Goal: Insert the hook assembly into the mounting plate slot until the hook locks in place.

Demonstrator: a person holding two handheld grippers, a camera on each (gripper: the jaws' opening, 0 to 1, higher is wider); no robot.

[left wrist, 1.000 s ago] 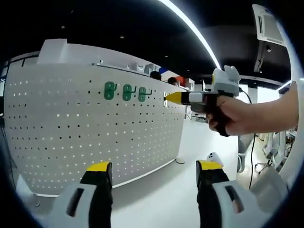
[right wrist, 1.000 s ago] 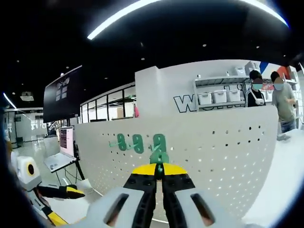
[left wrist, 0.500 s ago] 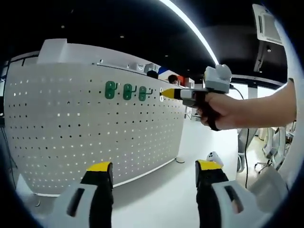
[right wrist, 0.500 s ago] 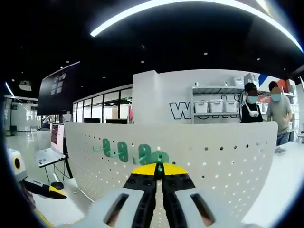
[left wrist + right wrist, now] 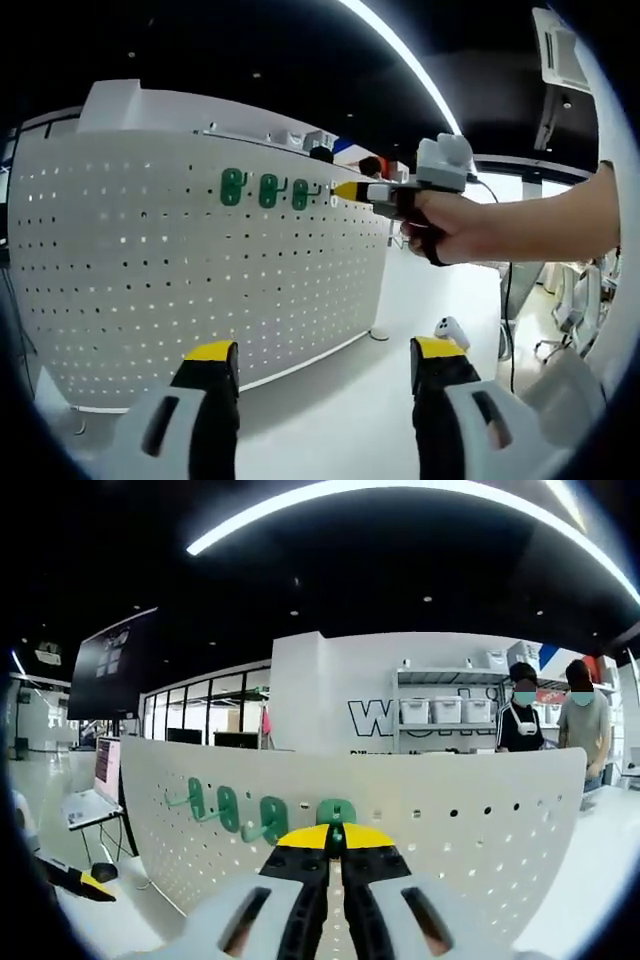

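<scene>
The pegboard panel (image 5: 200, 270) was white, patterned with a regular grid of small holes. The hooks (image 5: 268, 191) mounted on it were green. Both grippers carried yellow tips on black jaws with white bodies: the left gripper (image 5: 325, 365) and the right gripper (image 5: 335, 842). The floor (image 5: 340, 420) beneath the left gripper was plain white.

Behind the white panel, two people (image 5: 521, 715) stand side by side near a shelf (image 5: 445, 725) lined with white storage bins (image 5: 447, 710). Large dark lettering (image 5: 372, 718) runs across the wall beside it. Off to one side a laptop (image 5: 92, 790) sits open under a dark hanging screen (image 5: 112, 675), with glass partitions (image 5: 210, 725) beyond. A long light strip (image 5: 400, 492) curves across the black ceiling, which also carries an air-conditioning unit (image 5: 562, 55).
</scene>
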